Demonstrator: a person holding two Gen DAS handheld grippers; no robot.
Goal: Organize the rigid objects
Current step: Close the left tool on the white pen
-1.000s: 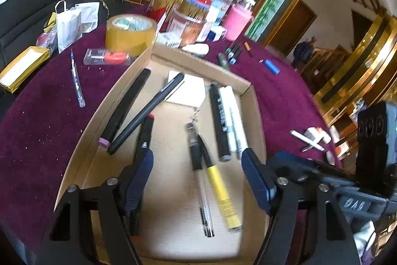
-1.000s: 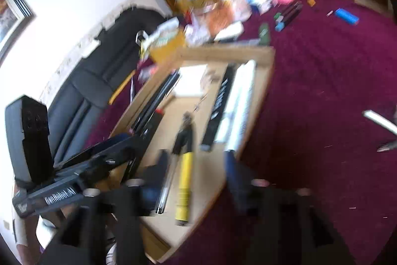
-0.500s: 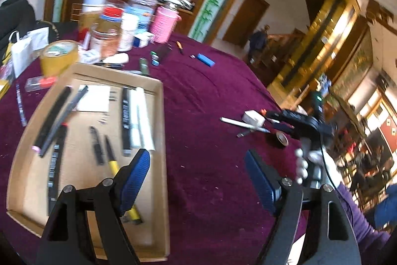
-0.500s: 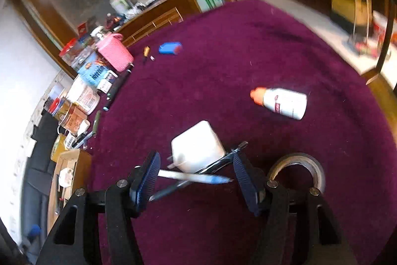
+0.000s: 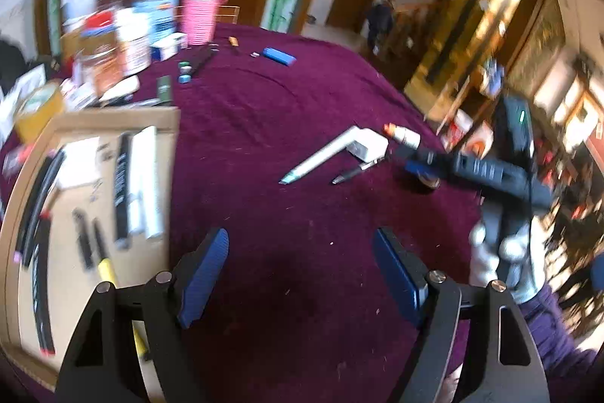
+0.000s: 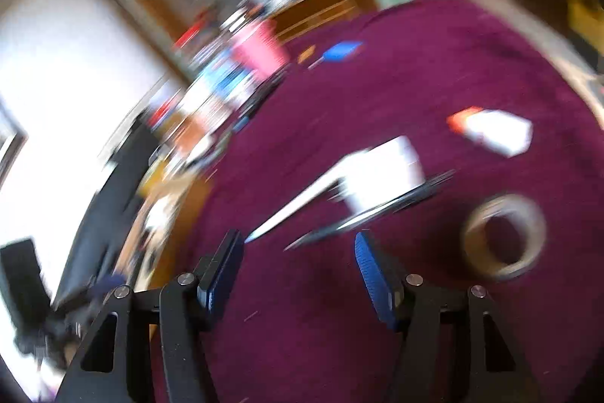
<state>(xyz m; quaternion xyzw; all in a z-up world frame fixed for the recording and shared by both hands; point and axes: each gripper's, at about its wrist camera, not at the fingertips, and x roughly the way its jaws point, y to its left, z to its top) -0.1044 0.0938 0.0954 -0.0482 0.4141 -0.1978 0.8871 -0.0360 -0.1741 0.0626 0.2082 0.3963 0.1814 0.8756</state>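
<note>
At the table's left edge we see the box [image 5: 171, 123] holding pens [image 5: 120, 191]; any print on them is too blurred to read. Our left gripper [image 5: 300, 270] gapes wide over bare cloth [image 5: 302, 101], holding nothing. Toward the right edge lie a white pen [image 5: 321, 155], a black pen [image 5: 355, 172] and a white block [image 5: 368, 144]. Our right gripper [image 6: 296, 265] hovers near them, wide apart and empty, beside a tape roll [image 6: 504, 237].

text: none legible | cause: motion blur | both wrist views
</note>
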